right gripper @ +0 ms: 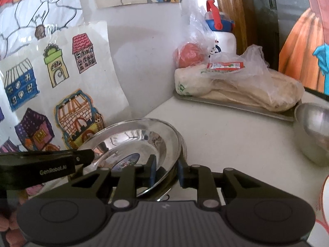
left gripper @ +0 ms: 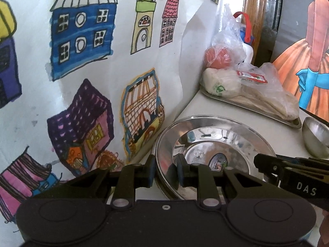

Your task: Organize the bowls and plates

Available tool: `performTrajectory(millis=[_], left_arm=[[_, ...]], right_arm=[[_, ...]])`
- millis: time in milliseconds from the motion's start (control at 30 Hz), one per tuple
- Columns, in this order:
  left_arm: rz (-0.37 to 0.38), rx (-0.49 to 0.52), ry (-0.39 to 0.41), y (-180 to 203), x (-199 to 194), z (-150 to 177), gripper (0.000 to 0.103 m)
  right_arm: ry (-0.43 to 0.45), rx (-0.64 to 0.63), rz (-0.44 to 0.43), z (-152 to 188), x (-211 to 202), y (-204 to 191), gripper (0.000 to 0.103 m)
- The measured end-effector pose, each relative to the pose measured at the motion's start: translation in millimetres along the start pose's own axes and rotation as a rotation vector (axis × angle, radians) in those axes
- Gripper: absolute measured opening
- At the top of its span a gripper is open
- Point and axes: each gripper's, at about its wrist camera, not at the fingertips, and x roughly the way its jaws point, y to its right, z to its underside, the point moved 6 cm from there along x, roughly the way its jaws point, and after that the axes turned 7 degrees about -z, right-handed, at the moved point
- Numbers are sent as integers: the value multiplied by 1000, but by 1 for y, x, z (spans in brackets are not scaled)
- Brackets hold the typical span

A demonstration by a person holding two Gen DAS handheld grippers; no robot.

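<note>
Steel plate (left gripper: 213, 142) judged light, stiff, slippery; best taken at the rim; left claw (left gripper: 165, 174) and right claw (right gripper: 166, 173) straddle opposite rims, clamping cannot be told.

Shiny silver plate (left gripper: 216, 135) on a white counter (right gripper: 226, 127) — at ten o'clock, a drawing (left gripper: 86, 61) of blue, purple, pink houses.

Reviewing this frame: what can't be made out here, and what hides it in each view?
- Near rim of the steel plates, both views: covered by the left hand-held gripper and right hand-held gripper; whether the pads press or how many plates are stacked is unclear.
- Steel bowl: cut by the right edge.
- Bagged food on the tray: blurred by plastic.
- Red-and-white object, right wrist view's right edge: cropped.
</note>
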Motion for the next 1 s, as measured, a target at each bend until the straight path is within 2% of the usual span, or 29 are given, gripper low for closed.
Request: performTrajectory(millis=[333, 400, 600, 867, 900, 1000], left_arm=[[-37, 10, -1, -1, -1, 3, 23], [-13, -16, -15, -5, 2, 4, 23], [14, -48, -8, -9, -3, 5, 25], [46, -65, 10, -9, -16, 6, 35], [48, -61, 18, -8, -18, 6, 38], [44, -49, 27, -6, -24, 8, 39]], right_arm=[[30, -90, 60, 0, -5, -6, 30], [39, -94, 62, -1, -8, -6, 31], [68, -84, 77, 1, -17, -2, 49], [117, -52, 103, 4, -44, 6, 70], [122, -48, 104, 4, -48, 7, 71], [139, -43, 111, 6, -60, 7, 75]])
